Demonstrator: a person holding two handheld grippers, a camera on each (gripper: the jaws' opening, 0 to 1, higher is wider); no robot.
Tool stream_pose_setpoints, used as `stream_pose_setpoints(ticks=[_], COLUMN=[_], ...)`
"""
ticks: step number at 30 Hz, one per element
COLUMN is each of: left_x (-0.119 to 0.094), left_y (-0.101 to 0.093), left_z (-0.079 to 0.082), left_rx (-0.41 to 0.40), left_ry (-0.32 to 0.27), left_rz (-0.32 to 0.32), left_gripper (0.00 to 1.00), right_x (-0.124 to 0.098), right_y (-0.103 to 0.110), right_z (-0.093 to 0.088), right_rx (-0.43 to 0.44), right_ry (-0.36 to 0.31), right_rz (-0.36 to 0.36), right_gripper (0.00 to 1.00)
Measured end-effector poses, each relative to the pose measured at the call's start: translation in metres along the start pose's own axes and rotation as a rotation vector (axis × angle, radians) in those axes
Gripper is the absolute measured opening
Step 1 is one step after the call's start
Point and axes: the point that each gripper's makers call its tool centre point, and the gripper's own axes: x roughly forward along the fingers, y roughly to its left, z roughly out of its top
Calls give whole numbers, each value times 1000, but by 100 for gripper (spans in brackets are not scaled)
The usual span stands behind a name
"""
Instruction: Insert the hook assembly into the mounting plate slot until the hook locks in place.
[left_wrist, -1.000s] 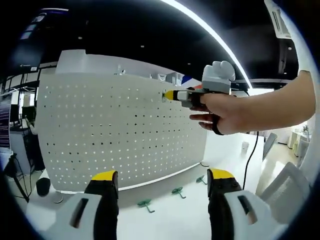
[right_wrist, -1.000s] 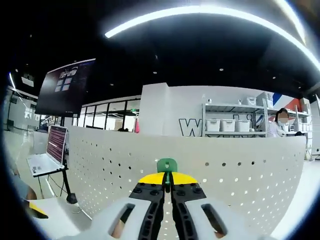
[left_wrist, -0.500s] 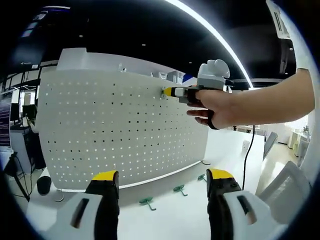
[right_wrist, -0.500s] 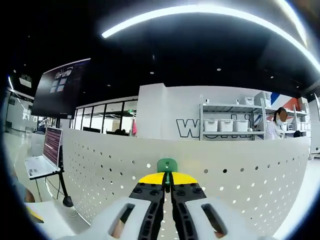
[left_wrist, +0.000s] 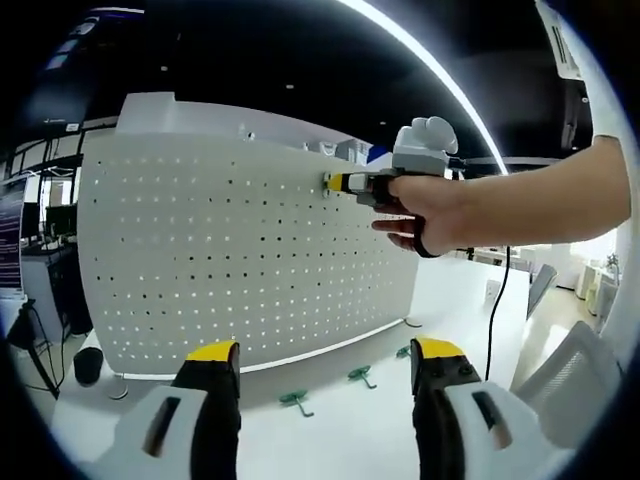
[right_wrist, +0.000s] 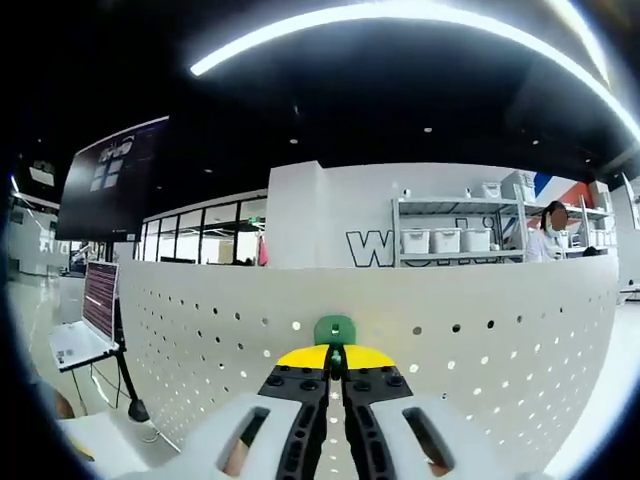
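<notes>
A white perforated mounting plate (left_wrist: 240, 260) stands upright on a white table. My right gripper (right_wrist: 335, 360) is shut on a green hook (right_wrist: 334, 330), whose tip sits against the plate (right_wrist: 480, 340) near its top edge. In the left gripper view, that right gripper (left_wrist: 335, 183), held by a person's hand (left_wrist: 440, 210), presses at the plate's upper right holes. My left gripper (left_wrist: 325, 355) is open, apart from the plate, with nothing between its yellow-tipped fingers (left_wrist: 210, 352).
Three loose green hooks (left_wrist: 293, 402) (left_wrist: 358, 376) (left_wrist: 402, 352) lie on the table along the plate's foot. A black cable (left_wrist: 497, 310) hangs at the right. A laptop on a stand (right_wrist: 85, 320) is left of the plate, with shelves of white bins (right_wrist: 450, 240) behind.
The right gripper with the hook has risen slightly along the plate toward its top edge. The left gripper stays open and nearly still.
</notes>
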Motion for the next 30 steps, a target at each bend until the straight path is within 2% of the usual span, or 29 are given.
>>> stream_pose_setpoints(ticks=[9, 11, 14, 26, 30], left_x=[-1, -2, -3, -4, -3], left_y=[0, 0, -1, 1, 0], left_z=[-1, -2, -3, -2, -2], left_rx=[-2, -6, -9, -15, -14], left_ry=[0, 1, 2, -2, -1], left_rz=[2, 2, 1, 6, 5], left_gripper=[70, 70, 70, 69, 69], right_x=[3, 3, 3, 2, 1], right_y=[-1, -2, -2, -2, -1], right_z=[-4, -4, -5, -5, -9], right_rx=[43, 79, 76, 88, 103], right_ry=[18, 25, 32, 34, 53], right_rz=[-57, -81, -90, -80, -72], right_gripper=[2, 2, 2, 3, 9])
